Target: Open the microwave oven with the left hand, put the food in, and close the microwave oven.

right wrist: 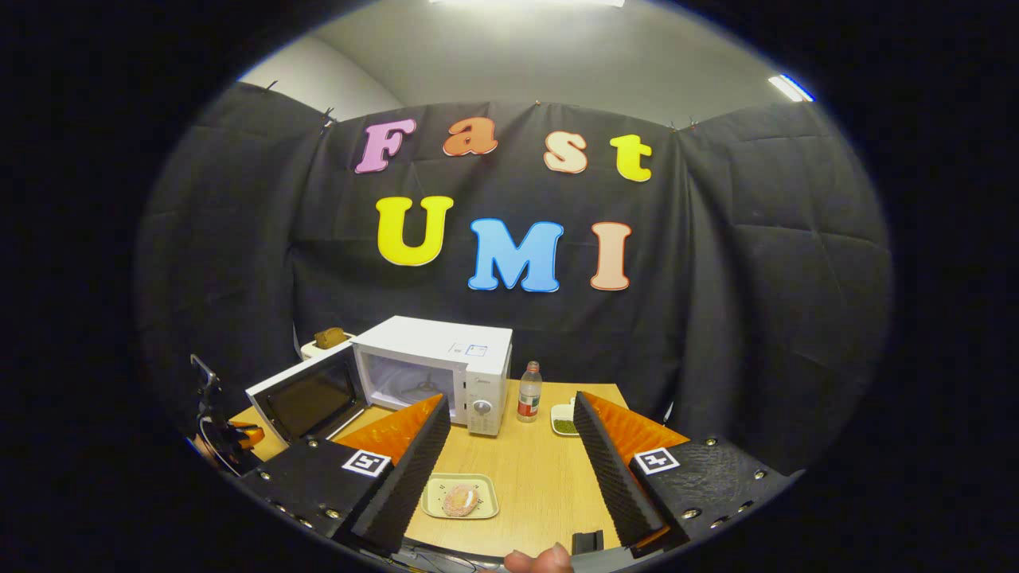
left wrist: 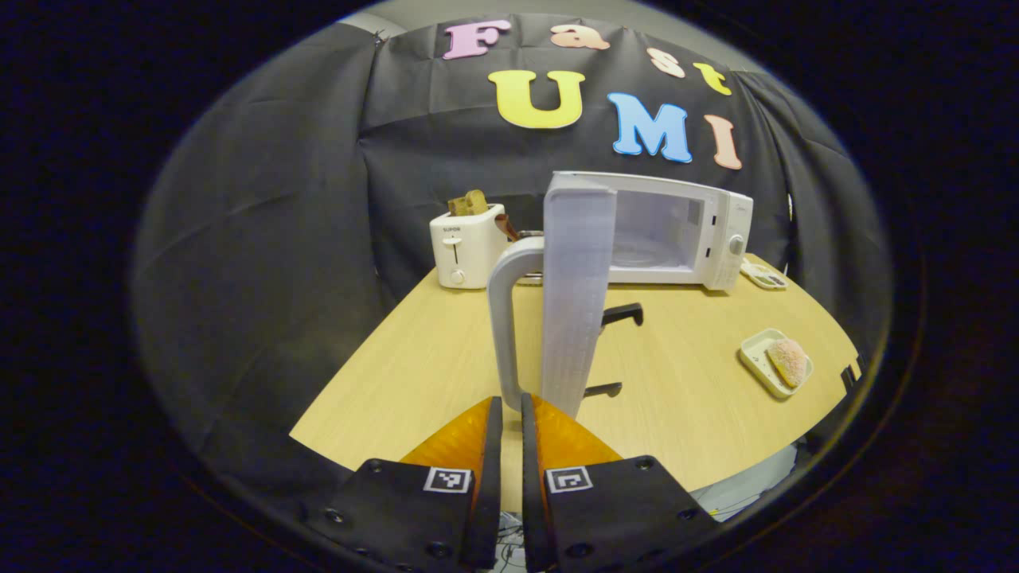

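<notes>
The white microwave (left wrist: 677, 239) stands at the back of the wooden table with its door (left wrist: 577, 294) swung wide open, edge-on to the left gripper view. My left gripper (left wrist: 509, 402) is shut on the lower end of the grey door handle (left wrist: 501, 318). A pink sugared bun (left wrist: 786, 360) lies on a pale rectangular plate (left wrist: 756, 362) near the table's right edge. In the right gripper view my right gripper (right wrist: 509, 402) is open and empty, hovering above the bun (right wrist: 460, 499) and its plate (right wrist: 434, 497), facing the microwave (right wrist: 446, 358) and its open door (right wrist: 306, 398).
A white toaster (left wrist: 466, 247) with toast stands left of the microwave. A bottle (right wrist: 529, 391) and a small dish of green stuff (right wrist: 564, 420) sit to its right. Two black clips (left wrist: 621, 314) lie mid-table. A person's fingertip (right wrist: 541, 561) shows at the bottom edge.
</notes>
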Motion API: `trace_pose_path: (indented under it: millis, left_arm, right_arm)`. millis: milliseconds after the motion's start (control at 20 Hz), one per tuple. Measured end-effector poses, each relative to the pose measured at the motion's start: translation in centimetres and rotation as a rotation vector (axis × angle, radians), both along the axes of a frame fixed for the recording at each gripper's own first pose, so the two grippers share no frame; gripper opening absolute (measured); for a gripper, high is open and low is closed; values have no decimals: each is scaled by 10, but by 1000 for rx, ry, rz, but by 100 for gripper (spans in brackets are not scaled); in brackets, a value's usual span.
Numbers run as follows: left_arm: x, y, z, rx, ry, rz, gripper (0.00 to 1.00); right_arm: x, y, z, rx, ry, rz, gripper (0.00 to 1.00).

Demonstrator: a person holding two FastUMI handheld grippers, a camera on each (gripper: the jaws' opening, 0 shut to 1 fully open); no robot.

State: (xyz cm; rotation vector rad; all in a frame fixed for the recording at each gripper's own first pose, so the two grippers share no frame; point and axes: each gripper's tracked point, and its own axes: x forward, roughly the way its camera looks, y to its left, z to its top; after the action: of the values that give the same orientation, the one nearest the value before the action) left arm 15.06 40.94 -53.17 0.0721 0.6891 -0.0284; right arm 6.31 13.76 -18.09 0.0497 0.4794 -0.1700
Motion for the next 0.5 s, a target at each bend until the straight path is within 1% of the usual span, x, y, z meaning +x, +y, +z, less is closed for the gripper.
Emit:
trace_pose_path:
  millis: [50, 100, 150, 300, 350, 400, 450, 500]
  left_arm:
    - [2, 0, 14, 6, -23, -19, 20]
    - [2, 3, 28, 16, -42, -28, 19]
    - [2, 4, 42, 17, -56, -27, 20]
    - [-7, -7, 74, -42, -100, -17, 21]
    - [-8, -10, 84, -56, -112, -2, 22]
    - [-13, -15, 95, -74, -122, 10, 26]
    - [-17, -16, 107, -87, -132, 25, 45]
    - [-20, -19, 115, -99, -138, 39, 51]
  right_arm:
    - [3, 10, -12, 11, 21, 13, 95]
    - [5, 22, -26, 34, 49, 26, 96]
    - [5, 33, -43, 57, 82, 41, 95]
    - [13, 45, -80, 101, 131, 59, 96]
    - [15, 50, -100, 118, 162, 64, 95]
    - [14, 53, -122, 136, 199, 69, 96]
    - [14, 56, -143, 157, 235, 71, 96]
    - [13, 58, -165, 182, 277, 72, 96]
